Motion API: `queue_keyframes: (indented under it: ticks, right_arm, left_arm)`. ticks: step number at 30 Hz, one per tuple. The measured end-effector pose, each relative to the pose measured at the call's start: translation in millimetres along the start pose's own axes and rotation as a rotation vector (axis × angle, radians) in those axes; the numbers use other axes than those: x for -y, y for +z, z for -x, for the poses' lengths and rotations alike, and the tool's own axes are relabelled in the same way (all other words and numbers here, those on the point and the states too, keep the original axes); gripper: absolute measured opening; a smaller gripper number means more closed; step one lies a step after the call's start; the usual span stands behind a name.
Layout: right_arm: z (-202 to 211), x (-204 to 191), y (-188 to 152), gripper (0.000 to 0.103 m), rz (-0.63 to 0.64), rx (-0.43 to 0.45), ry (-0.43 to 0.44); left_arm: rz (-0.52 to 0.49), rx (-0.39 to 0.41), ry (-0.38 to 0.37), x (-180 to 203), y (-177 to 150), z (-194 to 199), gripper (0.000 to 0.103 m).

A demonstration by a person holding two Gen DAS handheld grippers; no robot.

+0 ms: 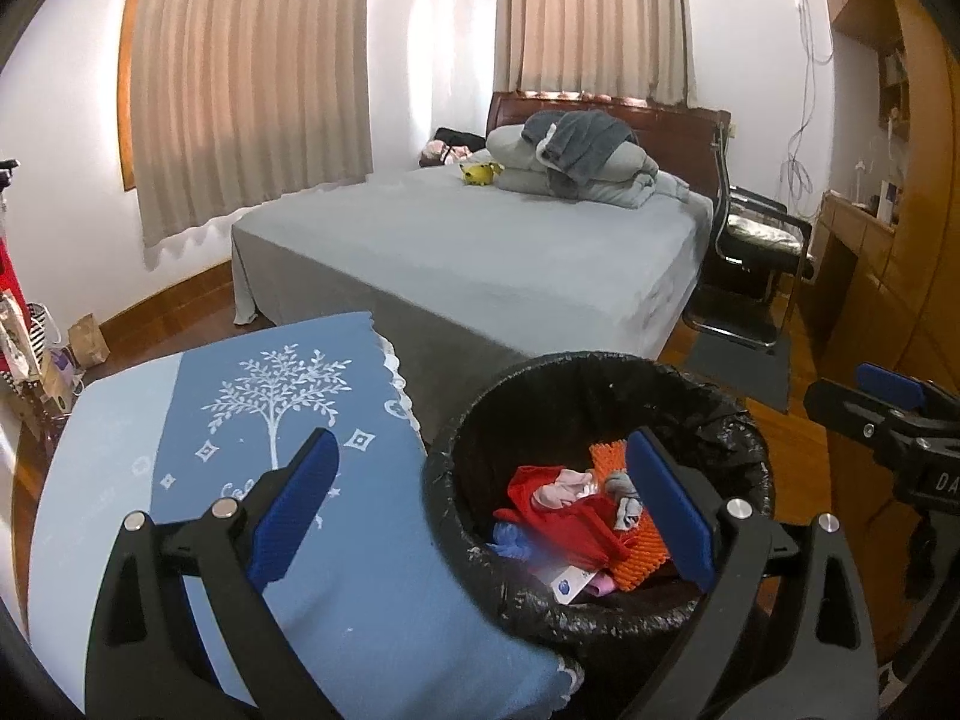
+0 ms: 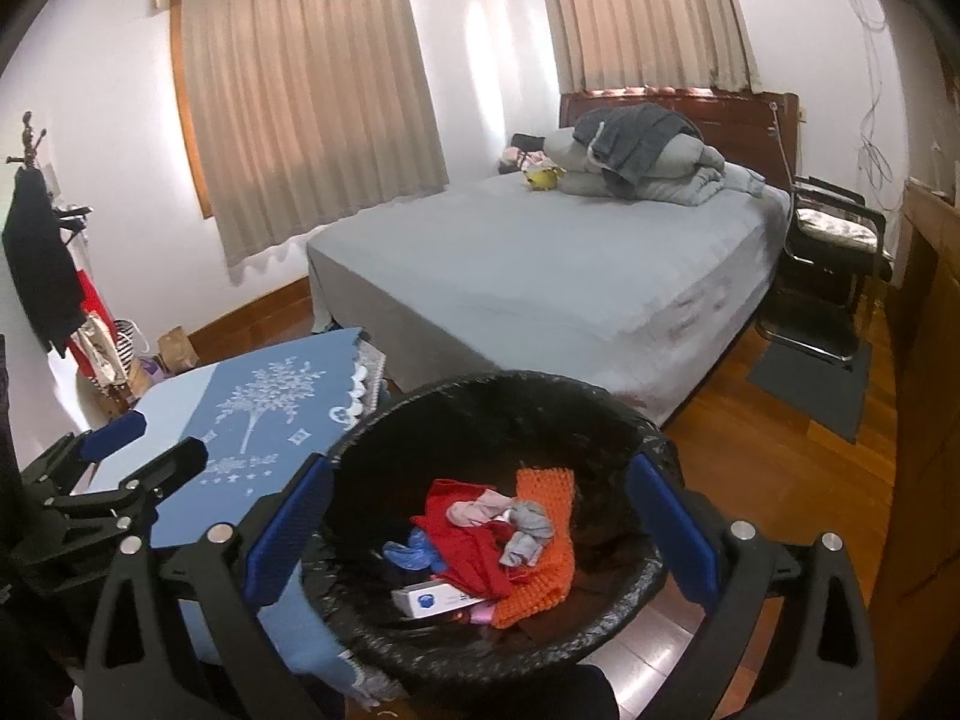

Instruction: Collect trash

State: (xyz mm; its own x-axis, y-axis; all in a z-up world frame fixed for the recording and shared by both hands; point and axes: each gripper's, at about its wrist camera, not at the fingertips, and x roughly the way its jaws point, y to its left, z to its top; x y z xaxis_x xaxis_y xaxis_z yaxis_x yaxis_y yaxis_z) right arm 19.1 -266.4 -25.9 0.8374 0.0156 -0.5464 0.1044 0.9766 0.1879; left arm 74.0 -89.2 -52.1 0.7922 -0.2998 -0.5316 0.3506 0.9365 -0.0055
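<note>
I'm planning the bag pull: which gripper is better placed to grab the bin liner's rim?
Right, probably. The right gripper, open, straddles the trash bin, its rim beside both fingers. The left gripper, also open, sits half over the blue table.

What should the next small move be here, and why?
Probably draw both grippers back from the trash bin. The left gripper and right gripper are open and hold nothing, the trash already lies inside, and the blue cloth-covered table shows nothing left to collect.
</note>
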Motion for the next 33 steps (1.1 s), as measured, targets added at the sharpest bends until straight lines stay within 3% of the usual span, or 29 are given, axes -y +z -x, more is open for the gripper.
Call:
queue_keyframes:
  ticks: [15,33]
  right_arm:
    - [42,-31,8,0.097,0.058,0.055,0.042]
    - [47,-39,7,0.097,0.077,0.074,0.061]
  left_arm:
    - [0.008,0.080,0.023,0,5,58,0.096]
    - [0.013,0.108,0.038,-2,5,76,0.096]
